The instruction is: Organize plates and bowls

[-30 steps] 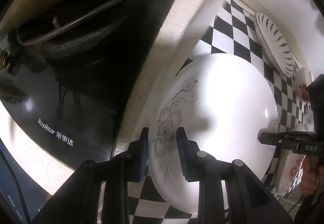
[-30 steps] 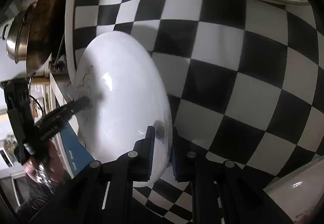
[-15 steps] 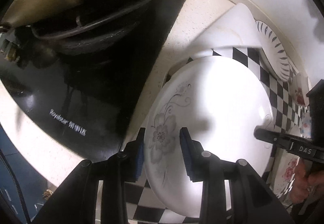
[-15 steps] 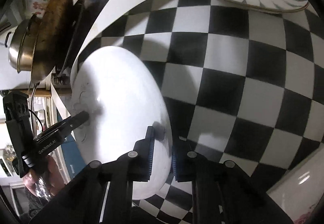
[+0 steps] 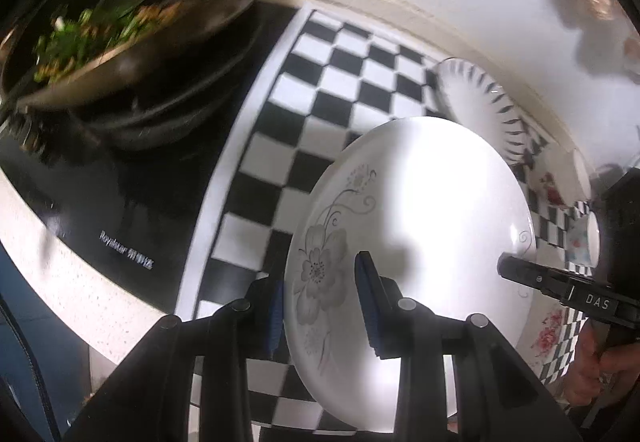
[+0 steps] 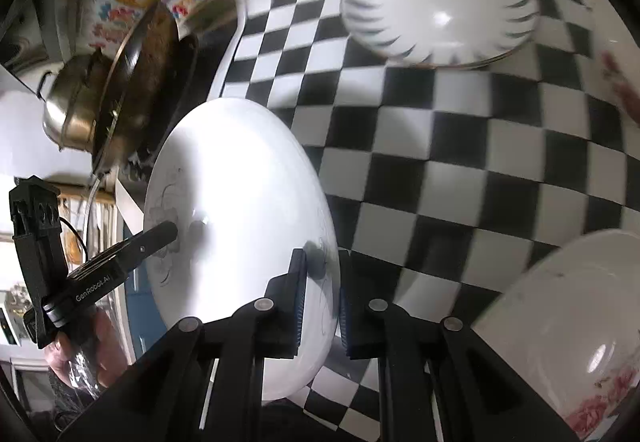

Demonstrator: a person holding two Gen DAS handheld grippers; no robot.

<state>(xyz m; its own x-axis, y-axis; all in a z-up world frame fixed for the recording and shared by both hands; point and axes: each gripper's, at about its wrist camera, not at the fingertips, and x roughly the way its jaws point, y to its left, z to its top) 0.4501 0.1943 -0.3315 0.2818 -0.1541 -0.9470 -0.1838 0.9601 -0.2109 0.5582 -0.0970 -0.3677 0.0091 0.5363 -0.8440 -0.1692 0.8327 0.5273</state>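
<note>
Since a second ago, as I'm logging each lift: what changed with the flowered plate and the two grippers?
The flowered plate has risen off the checkered mat, more mat showing beneath it. The left gripper and right gripper still clamp opposite rims. The striped plate and wok stayed put.

Dark wok of green stir-fry sits on the black glass cooktop, beside the black-and-white checkered mat.

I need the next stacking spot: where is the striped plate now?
The striped plate lies on the checkered mat at its far edge by the wall, beyond the floral plate both grippers hold.
</note>
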